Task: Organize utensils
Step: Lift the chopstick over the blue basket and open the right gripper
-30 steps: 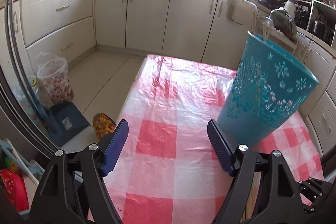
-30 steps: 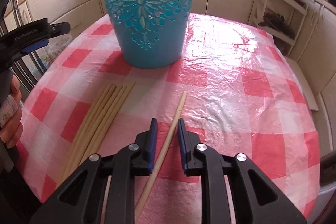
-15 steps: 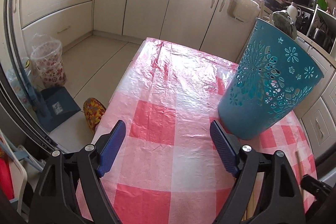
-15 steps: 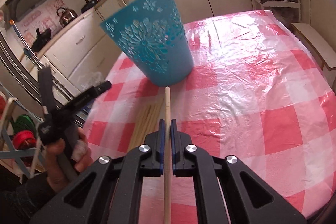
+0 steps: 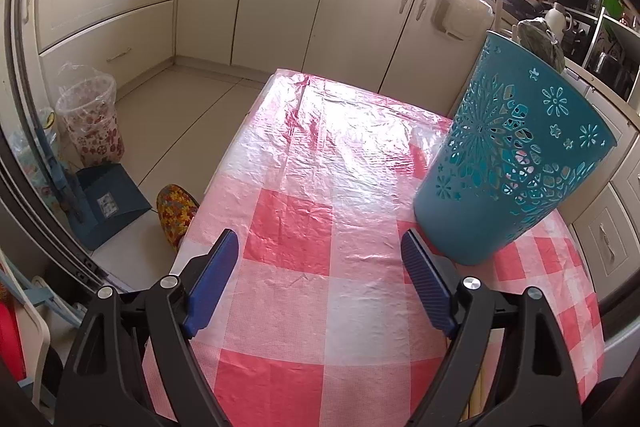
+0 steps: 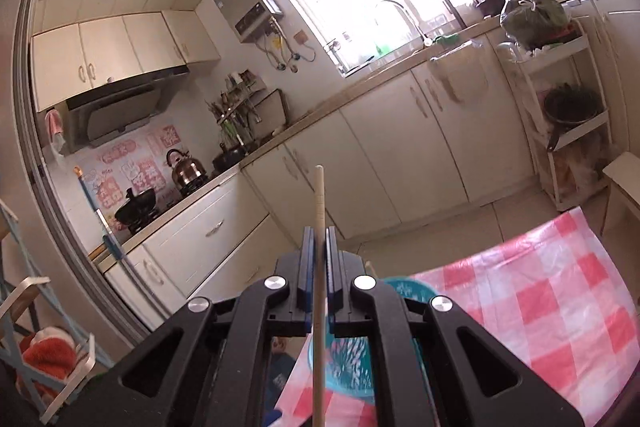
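Chopstick (image 6: pixel 319 211) sits pinched between the blue pads (image 6: pixel 307 267) of the right gripper (image 6: pixel 319 241), jaws clenched on it mid-shaft. The stick runs along the line of the fingers, its tip poking out toward 12 o'clock and its tail passing back under the tongs to 6. Held lengthwise like this, it is likely set up for an end-first drop. Right gripper points nearly level, raised clear of the table; just beyond and below it, the rim of the teal holder (image 6: pixel 400 287) peeks out at about 5 o'clock.

Left gripper (image 5: pixel 320 251) hangs released, pads spread wide with nothing between them, angled down over the red-checked tablecloth (image 5: pixel 320 307). The teal perforated utensil holder (image 5: pixel 508 163) stands near its right pad, at 2 o'clock, apart from it. My guess is that the left gripper waits to steady that holder. Farthest off, cream cabinets (image 5: pixel 280 7) at 12.
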Motion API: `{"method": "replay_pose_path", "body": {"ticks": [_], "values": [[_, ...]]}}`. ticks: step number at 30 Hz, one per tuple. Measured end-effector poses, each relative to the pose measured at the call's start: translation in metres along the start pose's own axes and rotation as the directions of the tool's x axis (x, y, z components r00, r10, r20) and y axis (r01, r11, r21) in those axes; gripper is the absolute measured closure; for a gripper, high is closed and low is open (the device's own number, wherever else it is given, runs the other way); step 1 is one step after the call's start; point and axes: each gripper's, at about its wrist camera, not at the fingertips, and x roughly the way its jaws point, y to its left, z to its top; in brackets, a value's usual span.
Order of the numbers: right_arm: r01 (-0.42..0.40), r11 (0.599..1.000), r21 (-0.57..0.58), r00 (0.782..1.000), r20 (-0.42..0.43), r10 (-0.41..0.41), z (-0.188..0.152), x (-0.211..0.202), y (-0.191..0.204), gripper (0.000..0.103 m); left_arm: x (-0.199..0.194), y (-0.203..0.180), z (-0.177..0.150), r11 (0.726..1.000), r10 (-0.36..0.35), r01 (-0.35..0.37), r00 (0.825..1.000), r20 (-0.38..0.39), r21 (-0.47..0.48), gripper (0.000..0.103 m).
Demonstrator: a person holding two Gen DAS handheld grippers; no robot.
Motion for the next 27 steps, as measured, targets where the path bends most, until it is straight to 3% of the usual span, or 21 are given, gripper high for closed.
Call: {"method": "replay_pose_path", "body": {"ticks": [6,14,20,24,27], "values": [[0.125,0.992,-0.023,0.992,0.009,-0.125,0.005,0.041,-0.013,0.097,0.002,0.0,0.0,1.0,-0.017,0.017,1.0,-0.004,-0.002,0.023],[0.182,0.978,-0.105,0.977,-0.097,-0.192,-0.009,0.066,-0.016,0.096,0.002,0.0,0.0,1.0,-0.022,0.022,1.0,-0.002,-0.01,0.023],[0.17,0.979,-0.114,0.972,-0.145,-0.185,-0.016,0.061,-0.015,0.096,0.003,-0.001,0.0,1.0,-0.018,0.017,1.0,-0.003,-0.011,0.023],[0.147,0.98,-0.133,0.977,-0.133,-0.165,-0.016,0.038,-0.005,0.095,0.003,0.0,0.0,1.0,-0.011,0.011,1.0,-0.004,-0.014,0.022],[0.137,0.981,-0.136,0.983,-0.101,-0.151,-0.017,0.009,-0.001,0.085,0.002,0.001,0.0,1.0,-0.006,0.006,1.0,0.001,-0.017,0.022]]}}
